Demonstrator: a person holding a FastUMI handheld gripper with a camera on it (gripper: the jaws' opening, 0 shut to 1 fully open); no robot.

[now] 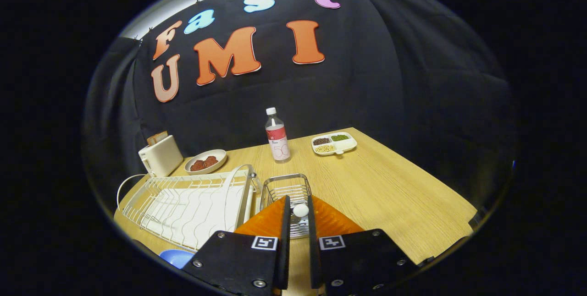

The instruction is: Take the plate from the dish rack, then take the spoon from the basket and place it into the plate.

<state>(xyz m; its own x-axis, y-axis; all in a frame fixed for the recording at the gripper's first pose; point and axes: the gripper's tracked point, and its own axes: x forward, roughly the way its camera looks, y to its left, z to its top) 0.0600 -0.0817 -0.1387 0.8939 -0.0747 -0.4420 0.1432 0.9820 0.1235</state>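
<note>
Tool (298, 211) over the wire basket (288, 190), fingers clenched on the white spoon (300, 210) end, dish rack (192, 204) at 9 o'clock of the basket, blue plate (176, 257) at 7 o'clock on the table (390, 190), bottle (277, 136) at 12 o'clock.

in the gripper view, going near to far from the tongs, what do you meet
tongs closed in on the spoon → basket → bottle → divided tray
</note>
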